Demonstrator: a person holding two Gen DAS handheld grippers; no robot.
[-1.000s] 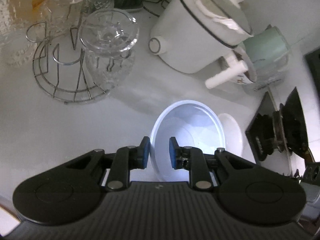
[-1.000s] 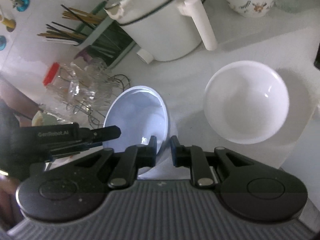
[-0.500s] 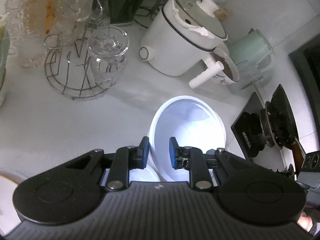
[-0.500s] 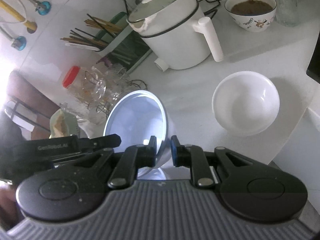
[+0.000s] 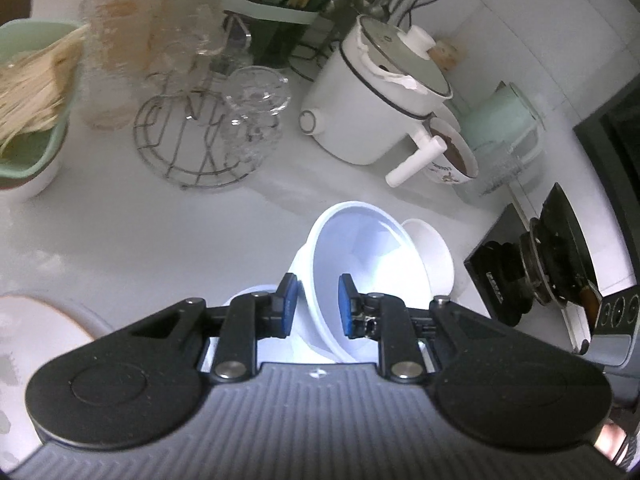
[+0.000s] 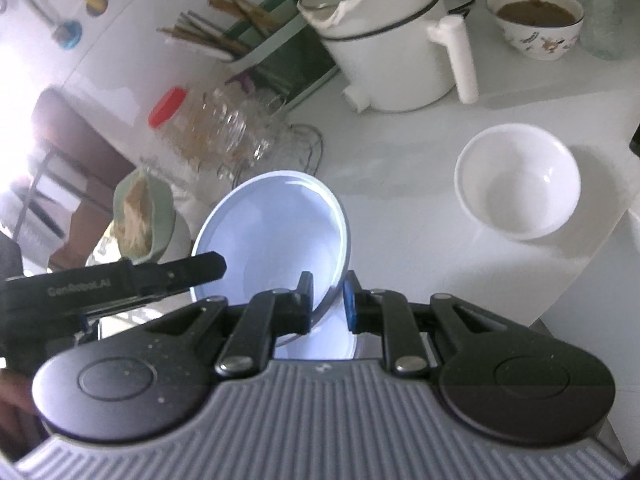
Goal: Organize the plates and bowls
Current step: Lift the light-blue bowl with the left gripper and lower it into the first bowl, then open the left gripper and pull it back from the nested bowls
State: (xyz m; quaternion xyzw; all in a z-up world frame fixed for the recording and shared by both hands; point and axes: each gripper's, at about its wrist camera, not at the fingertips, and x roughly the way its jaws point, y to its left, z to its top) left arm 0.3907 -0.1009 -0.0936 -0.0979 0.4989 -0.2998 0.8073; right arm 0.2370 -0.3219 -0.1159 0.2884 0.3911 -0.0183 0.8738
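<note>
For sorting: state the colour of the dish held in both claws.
The round shallow dish is pale blue, clearest in the right wrist view.

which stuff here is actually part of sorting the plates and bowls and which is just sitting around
Part of the job:
- pale blue bowl, gripped at its rim by both the left tool and the right tool
- empty white bowl on the counter

Just lying about:
- white electric pot
- patterned bowl with brown contents
- wire rack with glasses
- red-lidded jar
- chopstick holder
</note>
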